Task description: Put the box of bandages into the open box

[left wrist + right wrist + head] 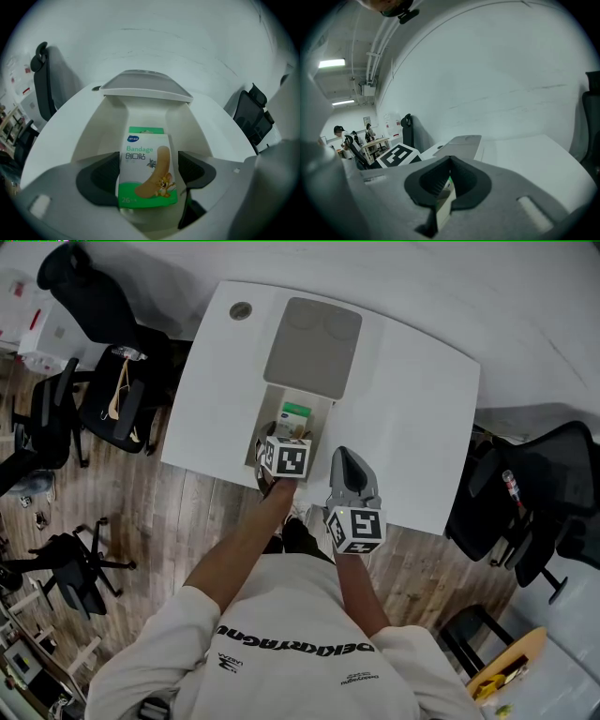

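Step in hand: release of the bandages [296, 415] inside the box [101, 126].

The bandages are resting in the box, printed face toward the camera, at lower centre of the left gripper view. They are sitting below the raised lid [146, 88].

The left gripper [150, 174] is standing with its jaws wide, one on each side of the bandages. The pad [194, 168] at frame right is showing a clear gap. The one at frame left is sitting just beside the edge, apparently not pressing.

The right gripper [450, 163] is waiting at lower right of centre in the head view, at the near edge of the table [412, 427], jaw tips together. A pale sliver is showing in the slot behind them; what it is cannot be told.

Judgement: the drop is looking done. To finish well, the person should be drawing the left gripper straight back out along its own line with jaws wide, so neither pad is dragging the bandages up the wall.

Risk: a light carton like this is probably tipping or riding up easily if clipped on the way out.
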A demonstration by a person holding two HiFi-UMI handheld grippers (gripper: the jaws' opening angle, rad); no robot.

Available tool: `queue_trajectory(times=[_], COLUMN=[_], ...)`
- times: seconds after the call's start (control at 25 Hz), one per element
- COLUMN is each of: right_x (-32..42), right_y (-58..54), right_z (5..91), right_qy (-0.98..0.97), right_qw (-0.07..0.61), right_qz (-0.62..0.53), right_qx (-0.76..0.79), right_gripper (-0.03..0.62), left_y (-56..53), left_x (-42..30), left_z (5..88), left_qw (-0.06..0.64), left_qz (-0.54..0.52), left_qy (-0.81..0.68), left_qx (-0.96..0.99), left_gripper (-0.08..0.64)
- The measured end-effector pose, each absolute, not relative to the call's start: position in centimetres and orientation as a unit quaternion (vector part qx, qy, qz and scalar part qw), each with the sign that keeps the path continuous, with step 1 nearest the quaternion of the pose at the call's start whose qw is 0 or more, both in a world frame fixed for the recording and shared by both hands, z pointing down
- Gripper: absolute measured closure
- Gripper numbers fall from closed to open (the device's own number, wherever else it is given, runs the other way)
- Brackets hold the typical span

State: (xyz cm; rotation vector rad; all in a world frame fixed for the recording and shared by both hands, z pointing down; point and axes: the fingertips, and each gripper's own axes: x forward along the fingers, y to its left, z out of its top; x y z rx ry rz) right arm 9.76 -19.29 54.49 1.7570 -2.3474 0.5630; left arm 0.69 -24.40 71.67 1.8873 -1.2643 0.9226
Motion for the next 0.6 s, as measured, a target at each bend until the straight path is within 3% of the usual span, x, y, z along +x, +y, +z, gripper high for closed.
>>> queue_trajectory(times=[0.6], right_x=[9.0], right_y=[-18.8], right_z=[53.4], right_qy=[-0.785], right_qw=[0.073], right_qz=[0.177], right_qx=[0.590], right_gripper=[0.594], left_y=[-24.4], left_x=[-0.1], left_z=[68.7], left_qw=[0.330], left_qz=[0.317], left_qy=[-0.501], left_qx=[0.734], left_gripper=[0.161])
